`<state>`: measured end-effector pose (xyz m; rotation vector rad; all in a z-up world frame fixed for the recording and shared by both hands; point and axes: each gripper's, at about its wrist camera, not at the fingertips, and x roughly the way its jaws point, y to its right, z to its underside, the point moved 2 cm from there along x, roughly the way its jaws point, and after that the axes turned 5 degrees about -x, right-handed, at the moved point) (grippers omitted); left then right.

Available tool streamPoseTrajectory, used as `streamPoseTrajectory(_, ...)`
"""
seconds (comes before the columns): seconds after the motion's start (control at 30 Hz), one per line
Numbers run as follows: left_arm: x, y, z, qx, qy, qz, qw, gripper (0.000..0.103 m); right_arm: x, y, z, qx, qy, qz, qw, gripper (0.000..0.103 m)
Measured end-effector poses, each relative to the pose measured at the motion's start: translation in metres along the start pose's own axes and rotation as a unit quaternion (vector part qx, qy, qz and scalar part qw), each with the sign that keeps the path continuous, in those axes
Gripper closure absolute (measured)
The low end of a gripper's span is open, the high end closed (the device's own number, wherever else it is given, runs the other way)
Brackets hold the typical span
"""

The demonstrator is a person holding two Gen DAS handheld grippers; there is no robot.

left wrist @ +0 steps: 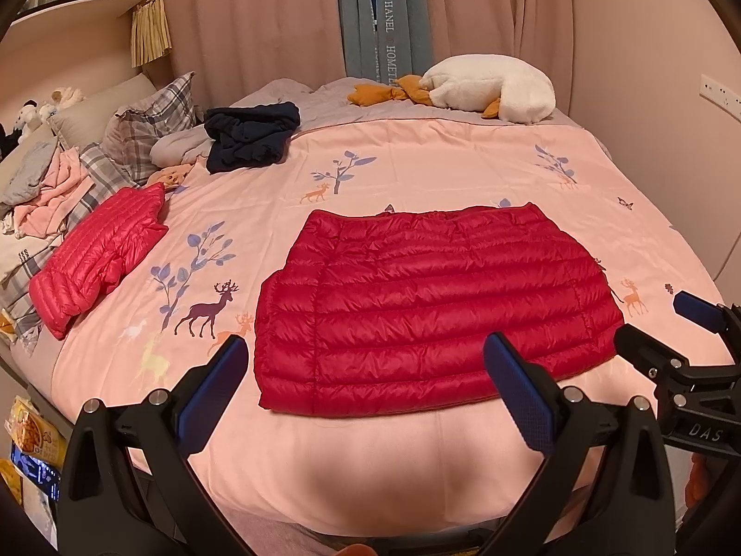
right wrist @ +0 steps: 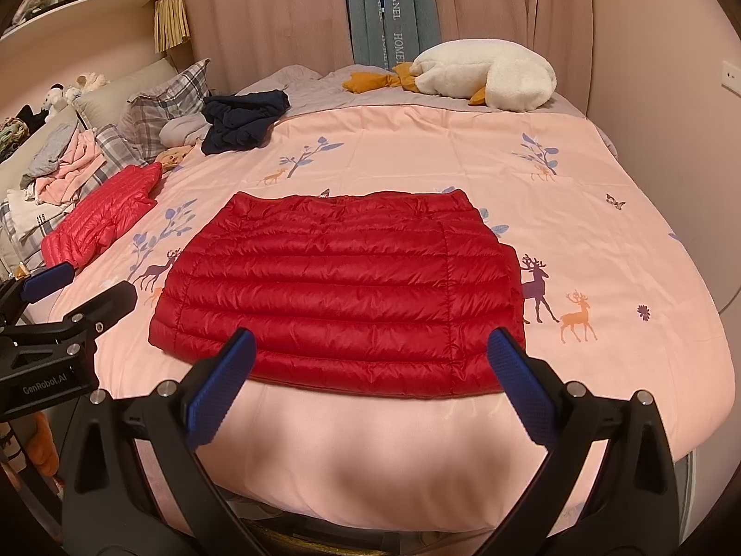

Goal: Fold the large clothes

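Note:
A red quilted down jacket (left wrist: 430,306) (right wrist: 342,287) lies flat on the pink bedspread (left wrist: 417,162) (right wrist: 417,148), folded into a rough rectangle with its sleeves tucked in. My left gripper (left wrist: 366,352) hovers open just short of the jacket's near hem, nothing between its blue pads. My right gripper (right wrist: 370,343) is also open, over the near hem toward the jacket's right side, empty. Each gripper shows at the edge of the other's view, the right gripper (left wrist: 667,319) and the left gripper (right wrist: 69,287).
A second, pinker down jacket (left wrist: 97,255) (right wrist: 102,222) lies folded at the left. Dark navy clothing (left wrist: 250,134), plaid pillows (left wrist: 153,116) and a pile of clothes (left wrist: 41,190) sit at the far left. A white plush goose (left wrist: 491,88) rests at the far edge by the curtains.

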<state>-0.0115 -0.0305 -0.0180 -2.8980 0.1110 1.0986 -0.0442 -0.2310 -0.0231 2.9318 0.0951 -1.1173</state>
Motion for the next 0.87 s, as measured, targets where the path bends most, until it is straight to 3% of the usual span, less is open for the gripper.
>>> streamPoseTrajectory(0.87, 0.0047, -0.0011, -0.0007, -0.003, -0.006, -0.004, 1.0000, 0.001, 0.0059, 0.0030, 0.0024, 0.000, -0.002, 0.000, 1.000, 0.002)
